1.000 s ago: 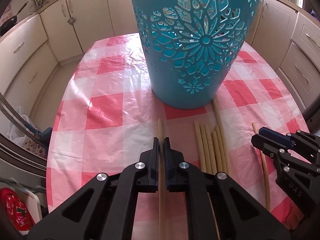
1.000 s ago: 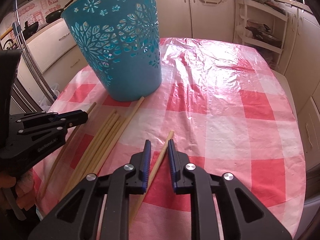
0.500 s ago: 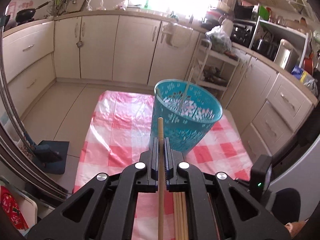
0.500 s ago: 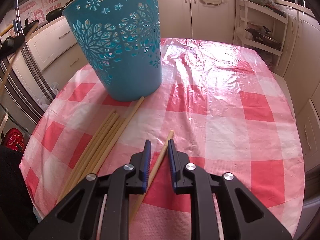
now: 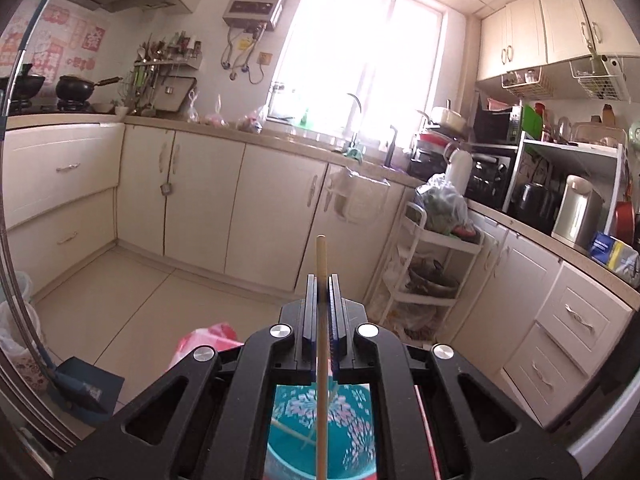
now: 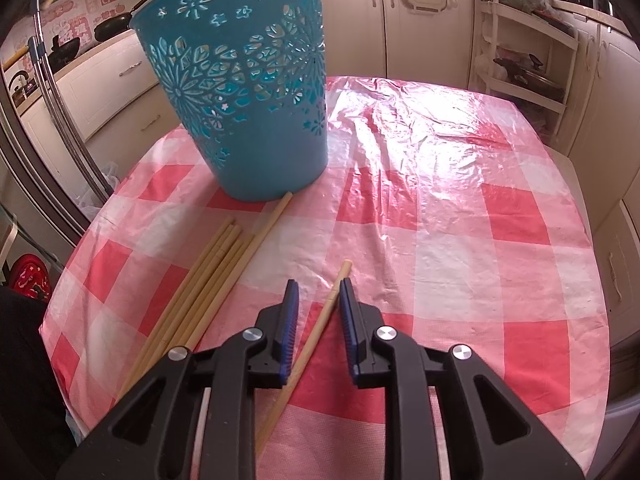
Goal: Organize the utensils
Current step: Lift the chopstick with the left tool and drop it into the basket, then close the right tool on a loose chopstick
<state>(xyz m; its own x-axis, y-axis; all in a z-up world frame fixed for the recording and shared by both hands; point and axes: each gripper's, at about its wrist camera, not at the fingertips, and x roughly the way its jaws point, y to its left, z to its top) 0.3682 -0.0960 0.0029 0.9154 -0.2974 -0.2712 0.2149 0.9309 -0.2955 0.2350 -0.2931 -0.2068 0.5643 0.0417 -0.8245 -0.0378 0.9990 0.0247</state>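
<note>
My left gripper is shut on a pale wooden chopstick, whose tip sticks out past the fingers. It is held high in the air, and the teal cut-out basket shows below through the gripper's frame with thin sticks inside. In the right wrist view the same basket stands on the red-and-white checked tablecloth. My right gripper hovers low over a single chopstick that lies between its jaws. The jaws are opening and the blue pads do not press on it. Several more chopsticks lie bundled to the left.
Cream kitchen cabinets surround the table. A white trolley rack stands by the right-hand counter. The table's rounded edge runs close on the near left, beside a person's dark clothing. A dustpan leans at the floor's left.
My left gripper has lifted its chopstick off the table to well above the basket and tipped up toward level. The right gripper stayed over its chopstick, jaws slightly wider.
</note>
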